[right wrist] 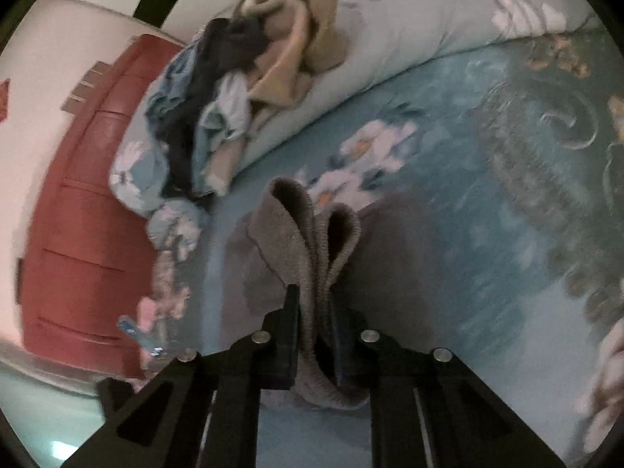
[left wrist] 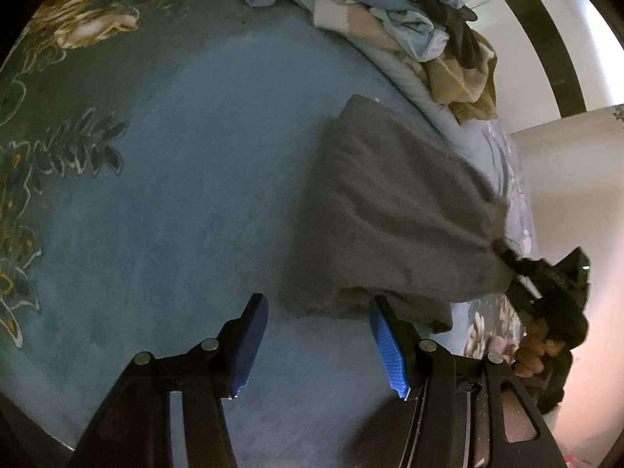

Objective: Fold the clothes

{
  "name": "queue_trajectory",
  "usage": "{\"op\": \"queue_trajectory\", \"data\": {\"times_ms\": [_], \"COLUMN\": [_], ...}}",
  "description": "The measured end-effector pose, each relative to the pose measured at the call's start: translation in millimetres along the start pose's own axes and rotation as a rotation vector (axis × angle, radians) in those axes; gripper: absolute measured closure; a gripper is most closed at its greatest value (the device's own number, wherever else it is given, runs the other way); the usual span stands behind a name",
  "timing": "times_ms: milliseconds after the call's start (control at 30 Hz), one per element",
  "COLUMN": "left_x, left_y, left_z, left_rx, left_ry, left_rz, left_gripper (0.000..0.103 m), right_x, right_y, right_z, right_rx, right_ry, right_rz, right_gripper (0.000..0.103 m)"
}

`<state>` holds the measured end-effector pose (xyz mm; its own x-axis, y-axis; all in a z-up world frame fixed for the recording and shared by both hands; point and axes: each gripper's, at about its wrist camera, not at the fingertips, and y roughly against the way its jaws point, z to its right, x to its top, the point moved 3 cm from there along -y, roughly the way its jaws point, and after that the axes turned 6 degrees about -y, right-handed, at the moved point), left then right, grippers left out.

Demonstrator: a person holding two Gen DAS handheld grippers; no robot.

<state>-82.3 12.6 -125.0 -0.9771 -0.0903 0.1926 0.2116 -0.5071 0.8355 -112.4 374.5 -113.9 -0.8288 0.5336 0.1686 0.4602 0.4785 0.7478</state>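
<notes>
I am pinching bunched folds of the grey towel [right wrist: 312,273] in my right gripper [right wrist: 318,335]. My left gripper [left wrist: 318,345] is hovering wide open and empty over the blue floral bedspread [left wrist: 156,195], just beside the towel's edge.

The left tongs [left wrist: 318,345] are spread wide, their blue pads well apart with nothing between them, held low over the bed and pointing along it. The right tongs [right wrist: 314,335] are pressed close together, pinching folds of grey cloth [right wrist: 312,241] between their fingers. In the left wrist view the right tongs [left wrist: 546,284] appear toward the bed's edge, and the person's hand [left wrist: 532,355] is curled around their handle, fingers wrapped tight.
</notes>
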Motion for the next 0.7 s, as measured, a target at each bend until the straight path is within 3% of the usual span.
{"op": "queue_trajectory", "data": {"times_ms": [133,233,433,500,700], "left_x": [13.5,23.7,61.9,69.9,83.6], "left_y": [-3.4,-6.0,-36.5,-44.7,-71.0], "left_z": [8.5,14.9,29.1,24.1,15.1], "left_rx": [0.015,0.027,0.103,0.085,-0.017], "left_ry": [-0.034,-0.060,-0.151,-0.141,-0.091], "left_rz": [0.008,0.014,-0.008,-0.024,-0.061], "left_gripper": [0.045,0.045,0.044,0.044,0.039], "right_x": [-5.4,-12.1,-12.4,-12.6,-14.9], "right_y": [-19.4,-21.0,-23.7,-27.1,-35.6], "right_z": [34.8,46.4,53.2,59.6,79.4], "right_rx": [-0.041,-0.030,-0.101,-0.088,0.034], "right_ry": [-0.071,-0.078,-0.037,-0.054,-0.145], "right_rz": [-0.057,-0.048,-0.042,-0.047,-0.071], "right_gripper": [0.088,0.085,0.059,0.049,0.048]}}
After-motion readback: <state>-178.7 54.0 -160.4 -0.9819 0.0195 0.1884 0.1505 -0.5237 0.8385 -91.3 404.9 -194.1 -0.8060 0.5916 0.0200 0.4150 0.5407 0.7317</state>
